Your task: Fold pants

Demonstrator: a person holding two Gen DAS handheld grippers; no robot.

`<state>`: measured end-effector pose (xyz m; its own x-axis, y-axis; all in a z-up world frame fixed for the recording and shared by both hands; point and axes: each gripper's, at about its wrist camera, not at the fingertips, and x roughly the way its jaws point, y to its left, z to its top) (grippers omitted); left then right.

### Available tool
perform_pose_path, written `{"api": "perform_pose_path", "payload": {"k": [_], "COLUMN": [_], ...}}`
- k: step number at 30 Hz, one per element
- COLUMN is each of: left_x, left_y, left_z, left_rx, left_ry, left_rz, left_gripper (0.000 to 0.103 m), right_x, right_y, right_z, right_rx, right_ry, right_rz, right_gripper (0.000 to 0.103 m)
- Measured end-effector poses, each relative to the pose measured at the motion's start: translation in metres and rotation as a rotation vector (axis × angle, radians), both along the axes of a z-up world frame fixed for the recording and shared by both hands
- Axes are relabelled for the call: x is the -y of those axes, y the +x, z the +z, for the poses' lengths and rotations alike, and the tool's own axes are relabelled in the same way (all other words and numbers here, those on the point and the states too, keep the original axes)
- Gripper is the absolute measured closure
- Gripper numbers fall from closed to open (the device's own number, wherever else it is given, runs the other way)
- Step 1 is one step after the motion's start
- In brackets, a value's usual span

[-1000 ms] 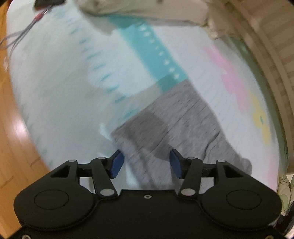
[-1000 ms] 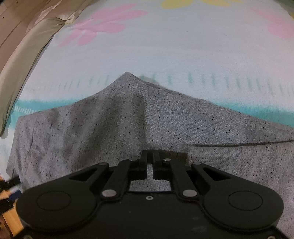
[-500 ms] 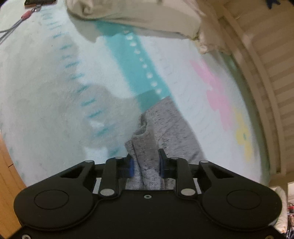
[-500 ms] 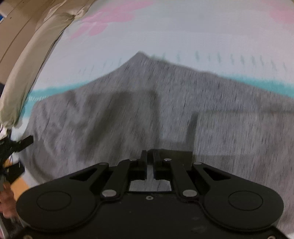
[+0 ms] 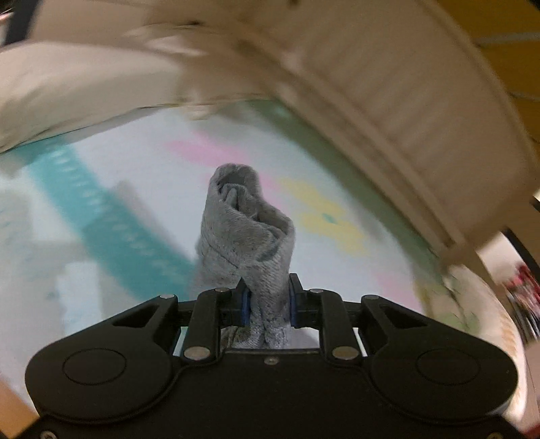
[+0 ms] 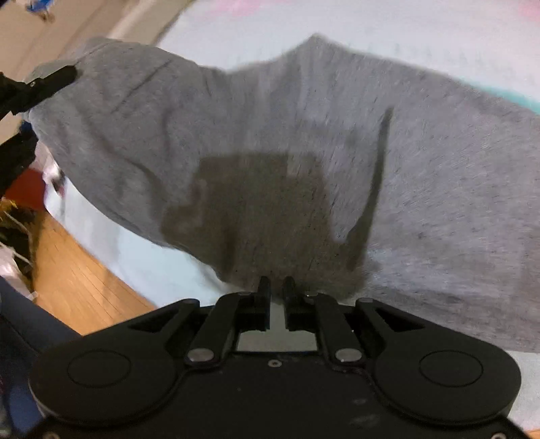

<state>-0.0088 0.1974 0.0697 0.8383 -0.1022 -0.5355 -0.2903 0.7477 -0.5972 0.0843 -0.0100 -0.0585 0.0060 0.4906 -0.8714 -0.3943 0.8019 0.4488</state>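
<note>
From the left wrist view, the left gripper [image 5: 268, 304] tilts gently downward over the bed sheet [image 5: 111, 175], its blue pads [image 5: 245, 305] closing on a bunched roll of the grey pants [image 5: 248, 236]. The cloth stands up between the fingers in a twisted column, lifted clear of the sheet, and its folded top curls over just above the gripper. Behind the pants the sheet shows a teal stripe [image 5: 111, 219] to their left and pink and yellow flower prints to their right. A cream pillow or blanket [image 5: 84, 84] lies along the far edge of the sheet, and a pale slatted headboard [image 5: 388, 84] curves past it; both are smeared by blur, so I cannot tell exactly which bedding it is. How the pants hang below the gripper is hidden by its black body.

From the right wrist view, the right gripper [image 6: 277, 297] points steeply down at the pants [image 6: 303, 152], which spread across the sheet [image 6: 371, 27] and fill most of the frame. Its jaws stand narrow and are opening; the near hem of the pants sits right at the fingertips, but whether they pinch it I cannot tell. A dark shadow of the tool lies on the cloth just beyond. At the far left the left gripper [image 6: 37, 84] lifts a corner of the pants off the sheet. Wooden floor [image 6: 77, 270] shows beneath that raised edge.
</note>
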Motion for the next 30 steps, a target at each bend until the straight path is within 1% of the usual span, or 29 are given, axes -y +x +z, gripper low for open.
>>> {"api": "perform_pose_path", "payload": {"k": [2,4,6,8,10,12,13,15,17,19,21,22,23,25,27,28,30], "left_x": [0.031,0.066,0.104,0.133,0.157,0.172,0.176,0.179,0.176,0.174,0.172,0.179,0.181,0.189,0.193,0.194,0.185], "left_y": [0.011,0.024,0.038,0.051,0.063,0.070,0.070,0.063,0.059,0.050,0.049,0.050,0.052,0.057,0.058,0.058,0.058], "left_z": [0.010,0.012,0.005,-0.011,-0.034,-0.055,-0.061,-0.061,-0.053,-0.044,-0.040,-0.041,-0.043,-0.042,-0.036,-0.033,-0.033], "left_rx": [0.029,0.042,0.018,-0.042,-0.136,-0.230,-0.253,-0.246,-0.211,-0.161,-0.127,-0.122,-0.119,-0.114,-0.096,-0.088,-0.103], "left_ry": [0.014,0.029,0.040,0.030,0.017,0.002,-0.007,0.009,0.044,0.049,0.025,0.006,-0.014,-0.028,-0.005,0.015,0.054], "left_rz": [-0.086,-0.178,-0.280,-0.371,-0.450,-0.519,-0.539,-0.559,-0.587,-0.609,-0.632,-0.647,-0.660,-0.688,-0.706,-0.701,-0.655], "left_gripper": [0.076,0.076,0.076,0.076,0.075,0.075,0.074,0.074,0.074,0.073,0.073,0.073,0.073,0.073,0.073,0.070,0.068], "right_x": [0.021,0.046,0.073,0.101,0.127,0.152,0.161,0.175,0.188,0.198,0.202,0.202,0.199,0.198,0.192,0.194,0.197], "right_y": [0.007,0.018,0.030,0.040,0.047,0.049,0.049,0.050,0.048,0.052,0.058,0.059,0.069,0.073,0.080,0.080,0.079], "right_z": [0.012,0.020,0.023,0.017,0.005,-0.006,-0.010,-0.013,-0.011,-0.006,0.002,0.006,0.010,0.016,0.024,0.024,0.021], "right_rx": [0.038,0.081,0.122,0.138,0.132,0.109,0.099,0.085,0.087,0.095,0.098,0.102,0.106,0.118,0.133,0.133,0.119], "right_ry": [0.019,0.015,-0.011,-0.054,-0.125,-0.164,-0.165,-0.142,-0.087,-0.038,0.010,0.029,0.040,0.045,0.044,0.046,0.050], "right_rz": [-0.062,-0.138,-0.225,-0.308,-0.388,-0.466,-0.499,-0.564,-0.611,-0.634,-0.651,-0.659,-0.665,-0.670,-0.685,-0.695,-0.700], "right_gripper": [0.092,0.091,0.090,0.088,0.088,0.088,0.088,0.083,0.071,0.069,0.067,0.066,0.065,0.065,0.065,0.063,0.061]}}
